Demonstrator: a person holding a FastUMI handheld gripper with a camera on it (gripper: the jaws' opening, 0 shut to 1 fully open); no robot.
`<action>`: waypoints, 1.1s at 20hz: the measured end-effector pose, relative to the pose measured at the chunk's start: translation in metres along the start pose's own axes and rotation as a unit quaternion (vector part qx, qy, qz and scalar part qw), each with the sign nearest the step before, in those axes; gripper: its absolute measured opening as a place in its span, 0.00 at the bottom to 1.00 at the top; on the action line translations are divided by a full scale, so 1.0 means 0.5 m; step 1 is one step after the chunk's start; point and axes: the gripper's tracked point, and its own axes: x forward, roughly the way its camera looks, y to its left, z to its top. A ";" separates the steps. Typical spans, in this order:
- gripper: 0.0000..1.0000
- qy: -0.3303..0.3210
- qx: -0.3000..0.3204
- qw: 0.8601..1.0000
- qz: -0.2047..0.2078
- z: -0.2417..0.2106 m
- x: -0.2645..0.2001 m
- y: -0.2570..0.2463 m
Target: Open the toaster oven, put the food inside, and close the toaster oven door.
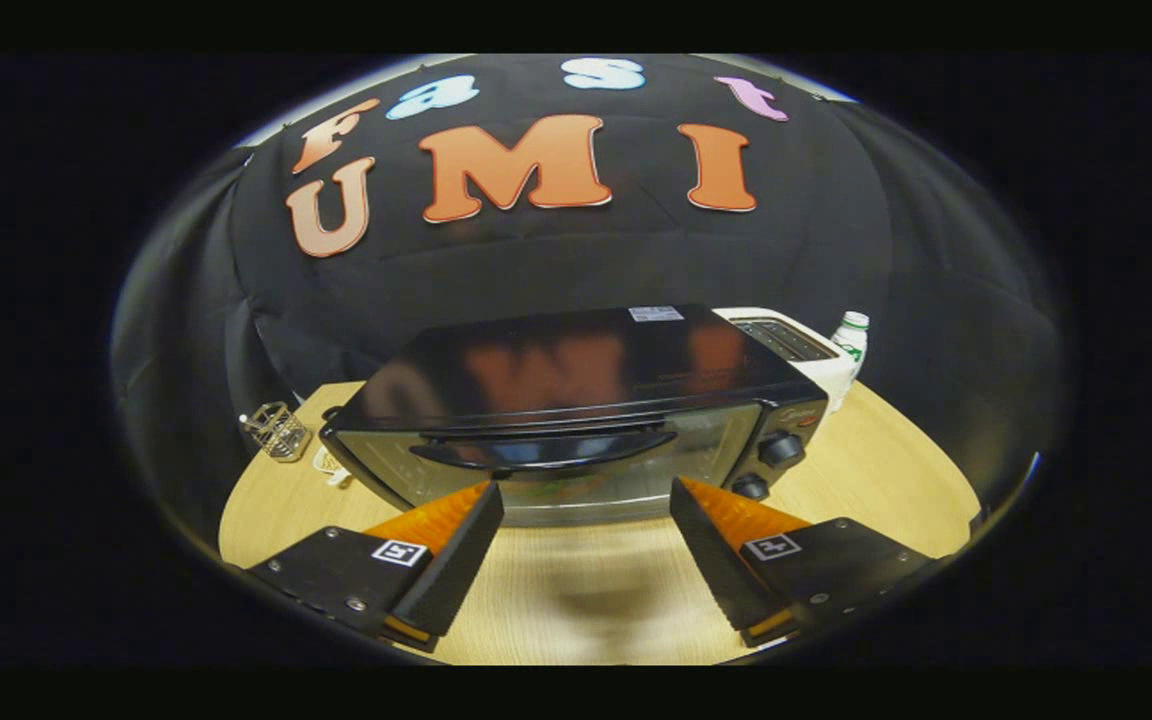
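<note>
Two fingers of the tool [586, 495] stand wide apart with nothing between them, their orange-and-black tips just short of the toaster oven [576, 415]. The toaster oven is the reference: black, glossy top, sitting on the wooden counter [876, 470], door shut, curved handle [541, 450] across the upper door just beyond the finger tips. Two knobs [779, 450] sit at its right end. Behind its right rear corner: a white slot toaster [786, 340], and beside that a small white bottle [851, 340] with a green label. Off its left end: a small wire basket [276, 430] near the counter edge. Food is not discernible; glass door contents blurred.
</note>
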 end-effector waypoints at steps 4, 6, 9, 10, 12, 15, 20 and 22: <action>0.99 -0.034 0.006 0.999 0.001 0.090 -0.048 -0.005; 0.99 -0.051 -0.006 0.999 -0.002 0.144 -0.081 -0.007; 0.99 -0.087 -0.014 0.996 -0.009 0.237 -0.140 -0.010; 0.99 -0.096 -0.014 0.995 -0.008 0.264 -0.162 -0.007; 0.99 -0.110 -0.017 0.994 -0.002 0.314 -0.204 0.001; 0.99 -0.139 -0.009 0.990 0.009 0.381 -0.259 0.014; 0.99 -0.170 0.009 0.985 0.012 0.414 -0.323 0.030; 0.99 -0.180 0.003 0.984 0.014 0.414 -0.350 0.033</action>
